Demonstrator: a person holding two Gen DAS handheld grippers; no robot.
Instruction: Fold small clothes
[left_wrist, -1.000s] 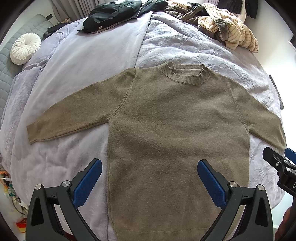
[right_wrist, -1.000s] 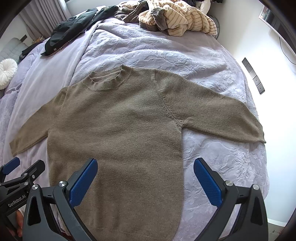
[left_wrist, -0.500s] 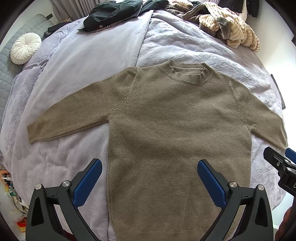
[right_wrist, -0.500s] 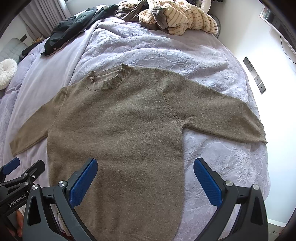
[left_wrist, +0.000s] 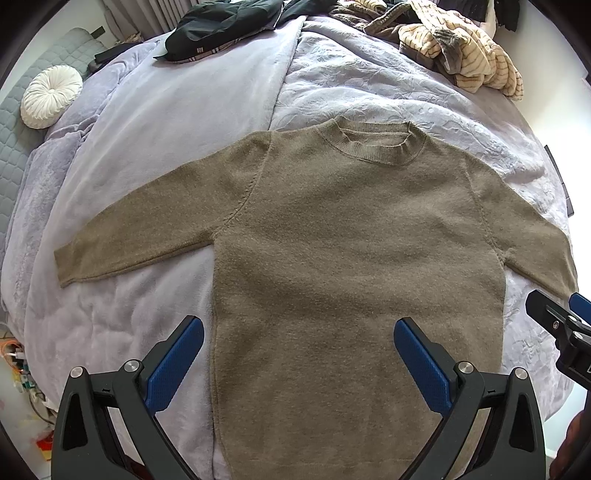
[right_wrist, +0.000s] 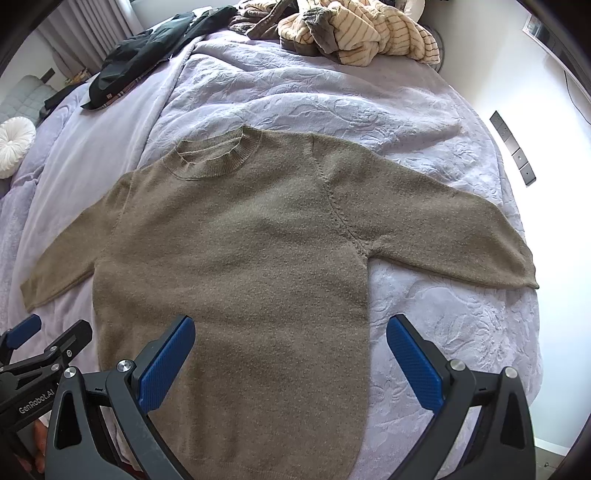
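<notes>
With both claws, left claw (left_wrist: 298, 354) and right claw (right_wrist: 290, 352), wide open and empty above the flat olive sweater (left_wrist: 354, 266) on the bed (left_wrist: 177, 122), I judge folding unstarted; next, a sleeve needs pinching.

Bright, even daylight washes over the bed (left_wrist: 207, 122) in both wrist views, and the white wall (right_wrist: 554, 155) on the right blows out to near pure glare while the olive sweater (left_wrist: 351, 240) stays soft-lit with only faint shading along its folds. Heavy fisheye bending curves the bed into a dome and black vignette corners close in around each frame. Focus holds crisp on the knit texture and the blue pads (right_wrist: 166, 365) up close, with the striped pile (right_wrist: 369, 33) at the far edge slightly softer and squeezed.
</notes>
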